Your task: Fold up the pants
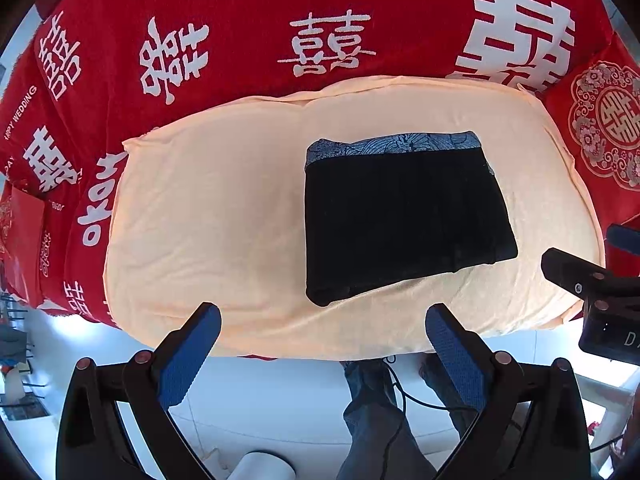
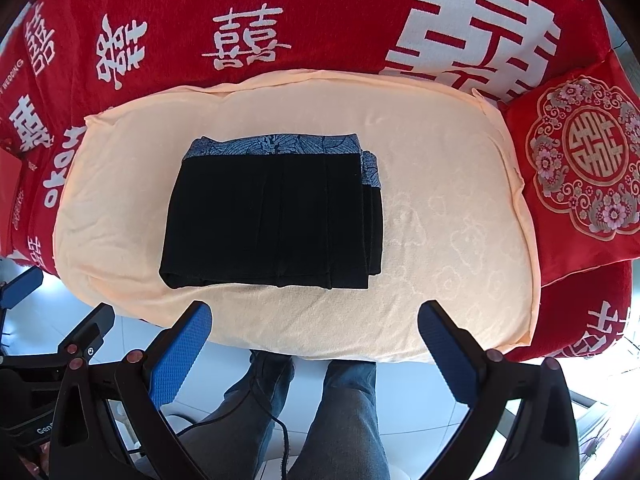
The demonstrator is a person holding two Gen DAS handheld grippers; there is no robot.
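The black pants (image 1: 400, 220) lie folded into a compact rectangle on a cream cloth (image 1: 208, 216), with the blue patterned waistband at the far edge. They also show in the right wrist view (image 2: 276, 216) on the same cloth (image 2: 440, 216). My left gripper (image 1: 322, 320) is open and empty, held above the cloth's near edge, short of the pants. My right gripper (image 2: 314, 318) is open and empty, also near the front edge, apart from the pants. The right gripper's body shows at the right edge of the left wrist view (image 1: 600, 300).
A red sofa cover with white characters (image 1: 320, 20) lies under and behind the cloth. A red embroidered cushion (image 2: 584, 176) sits to the right. The person's legs in jeans (image 2: 320, 408) and a black cable stand on the white floor below.
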